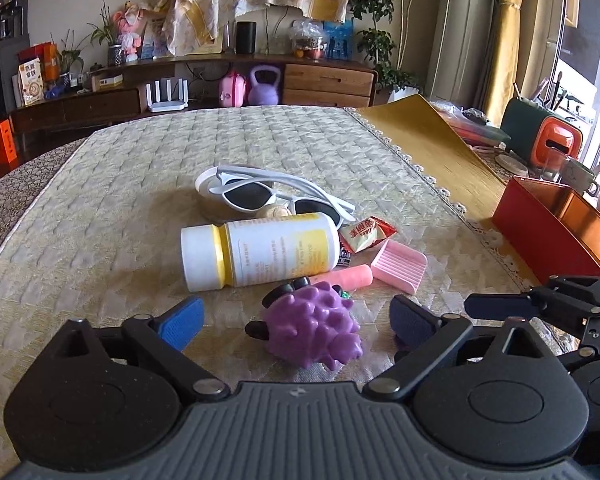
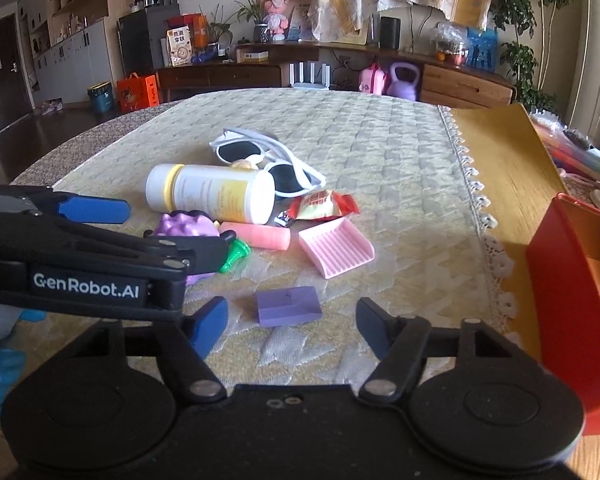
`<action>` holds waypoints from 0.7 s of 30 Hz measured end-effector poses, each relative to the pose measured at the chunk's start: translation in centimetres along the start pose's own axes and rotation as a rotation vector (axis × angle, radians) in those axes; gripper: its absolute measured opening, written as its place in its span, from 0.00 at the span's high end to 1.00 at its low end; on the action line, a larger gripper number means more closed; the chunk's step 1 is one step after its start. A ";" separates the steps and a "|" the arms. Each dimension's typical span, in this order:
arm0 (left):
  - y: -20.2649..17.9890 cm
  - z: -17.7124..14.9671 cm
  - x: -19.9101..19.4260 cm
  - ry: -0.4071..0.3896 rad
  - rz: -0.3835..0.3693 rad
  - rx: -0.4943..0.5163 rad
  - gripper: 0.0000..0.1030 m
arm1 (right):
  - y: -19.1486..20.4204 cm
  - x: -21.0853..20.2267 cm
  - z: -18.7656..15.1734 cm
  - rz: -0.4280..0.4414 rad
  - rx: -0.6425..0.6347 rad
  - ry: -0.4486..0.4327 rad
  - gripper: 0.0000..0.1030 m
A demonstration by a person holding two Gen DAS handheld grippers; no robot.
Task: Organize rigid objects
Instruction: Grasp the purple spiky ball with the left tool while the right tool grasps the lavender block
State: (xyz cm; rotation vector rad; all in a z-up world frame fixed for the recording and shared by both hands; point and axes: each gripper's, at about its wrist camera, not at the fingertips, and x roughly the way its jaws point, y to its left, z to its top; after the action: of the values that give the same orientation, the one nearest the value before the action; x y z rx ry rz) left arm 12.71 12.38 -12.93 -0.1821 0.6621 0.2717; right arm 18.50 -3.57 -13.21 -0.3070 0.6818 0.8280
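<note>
Purple spiky toy (image 1: 314, 330) between my spread left gripper (image 1: 296, 320); right gripper (image 2: 292, 326) apart around lilac block (image 2: 288, 306), possibly untouched.

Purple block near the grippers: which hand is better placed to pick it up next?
Right. The purple block lies just ahead of the open right gripper; the open left gripper faces the purple spiky toy.

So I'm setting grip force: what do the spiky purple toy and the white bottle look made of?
Spiky purple toy: probably soft rubber or vinyl, with rounded nubs and a dull sheen. White bottle: likely hard plastic, smooth and slightly glossy, with a paper-like label.
</note>
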 end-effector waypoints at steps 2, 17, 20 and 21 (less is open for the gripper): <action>0.0 -0.1 0.3 0.011 0.002 0.002 0.13 | 0.0 0.4 0.0 -0.001 0.000 0.006 0.41; -0.1 0.0 0.4 0.033 -0.027 0.013 0.40 | -0.1 0.5 0.0 -0.027 0.023 0.006 0.65; 0.1 0.1 0.4 0.042 -0.031 0.004 0.40 | -0.1 -0.1 0.0 -0.032 0.027 -0.004 0.66; 0.1 0.1 0.4 0.045 -0.030 -0.001 0.41 | -0.2 -0.3 -0.1 -0.035 0.027 -0.008 0.66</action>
State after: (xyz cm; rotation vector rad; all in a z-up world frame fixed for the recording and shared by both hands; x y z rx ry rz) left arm 13.03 12.58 -13.07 -0.1993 0.7033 0.2395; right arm 18.47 -3.93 -13.03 -0.2905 0.6782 0.7853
